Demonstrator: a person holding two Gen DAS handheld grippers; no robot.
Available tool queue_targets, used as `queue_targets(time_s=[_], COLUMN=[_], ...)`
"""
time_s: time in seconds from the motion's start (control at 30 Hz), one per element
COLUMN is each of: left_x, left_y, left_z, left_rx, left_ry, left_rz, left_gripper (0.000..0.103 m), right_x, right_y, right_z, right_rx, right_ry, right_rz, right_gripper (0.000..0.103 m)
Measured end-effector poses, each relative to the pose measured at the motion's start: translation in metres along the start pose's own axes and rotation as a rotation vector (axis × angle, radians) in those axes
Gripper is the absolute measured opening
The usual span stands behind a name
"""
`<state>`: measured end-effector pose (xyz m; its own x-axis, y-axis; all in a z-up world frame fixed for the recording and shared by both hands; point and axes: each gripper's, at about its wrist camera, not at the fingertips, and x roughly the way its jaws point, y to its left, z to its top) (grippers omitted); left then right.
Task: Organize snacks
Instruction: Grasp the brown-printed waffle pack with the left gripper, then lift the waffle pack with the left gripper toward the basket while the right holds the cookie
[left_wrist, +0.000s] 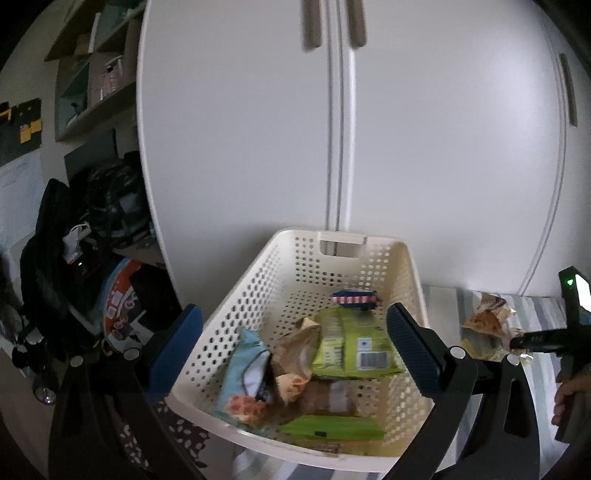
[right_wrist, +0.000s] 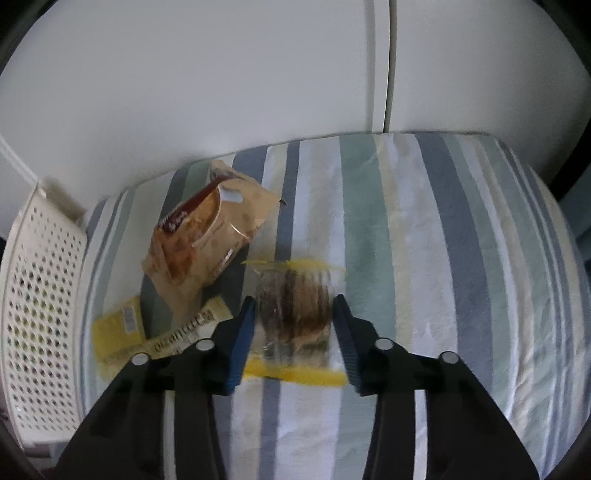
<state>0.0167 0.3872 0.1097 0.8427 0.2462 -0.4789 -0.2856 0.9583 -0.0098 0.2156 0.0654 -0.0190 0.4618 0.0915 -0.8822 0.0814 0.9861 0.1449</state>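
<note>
The right gripper (right_wrist: 294, 325) straddles the clear, yellow-ended cookie packet (right_wrist: 293, 314) on the striped sheet (right_wrist: 424, 258), its 2 jaws spread beside the packet's long sides. Farther left, the left gripper (left_wrist: 293, 354) hangs open over the perforated white basket (left_wrist: 255, 291).

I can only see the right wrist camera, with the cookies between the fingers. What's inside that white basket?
Observer: The left wrist view shows snack packets in the basket: a green one, a light blue one, and a small striped one at the back.
Child: Is the other gripper holding something?
Observer: No, the left gripper hangs open over the basket, holding nothing.
Child: What's beside the basket?
Observer: Dark bags piled on its left.
</note>
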Motion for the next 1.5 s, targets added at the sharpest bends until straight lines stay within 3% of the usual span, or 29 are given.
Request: queue_targets(time_s=[0.23,0.37,0.63,0.83,1.1,1.13,1.3,1.43,1.5], left_x=[-0.008,-0.009,0.01,0.069,0.15,0.155,0.176,0.183,0.182], left_y=[-0.025,-0.053,-0.161,-0.236,-0.287,-0.289,-0.298,-0.3,-0.301], left_z=[0.013,0.023,0.036,0.014,-0.025,-0.027,-0.034,-0.037,-0.037], left_rx=[0.017,0.042,0.207,0.324,0.401,0.403,0.416,0.407,0.411], left_ry=[0.011,0.036,0.108,0.279,0.485,0.5,0.559,0.565,0.556], left_rz=[-0.078,-0.17,-0.369,-0.448,-0.436,-0.435,-0.437,-0.434,-0.42], left_gripper=[0.1,0.1,0.1,0.1,0.1,0.098,0.072,0.066,0.057], right_x=[-0.011,-0.017,-0.022,-0.027,-0.028,-0.03,-0.03,-0.03,-0.03], right_y=[-0.031,-0.054,-0.082,-0.089,-0.099,-0.097,-0.104,-0.104,-0.106], right_z=[-0.02,-0.033,-0.045,-0.044,-0.049,-0.047,-0.048,-0.049,-0.05], right_rx=[0.033,0.068,0.049,0.069,0.079,0.093,0.111,0.11,0.116], right_ry=[-0.03,-0.047,-0.074,-0.091,-0.107,-0.11,-0.114,-0.116,-0.118], right_rz=[0.015,0.02,0.025,0.059,0.082,0.098,0.121,0.121,0.128], right_gripper=[0.039,0.039,0.039,0.04,0.041,0.041,0.041,0.041,0.041])
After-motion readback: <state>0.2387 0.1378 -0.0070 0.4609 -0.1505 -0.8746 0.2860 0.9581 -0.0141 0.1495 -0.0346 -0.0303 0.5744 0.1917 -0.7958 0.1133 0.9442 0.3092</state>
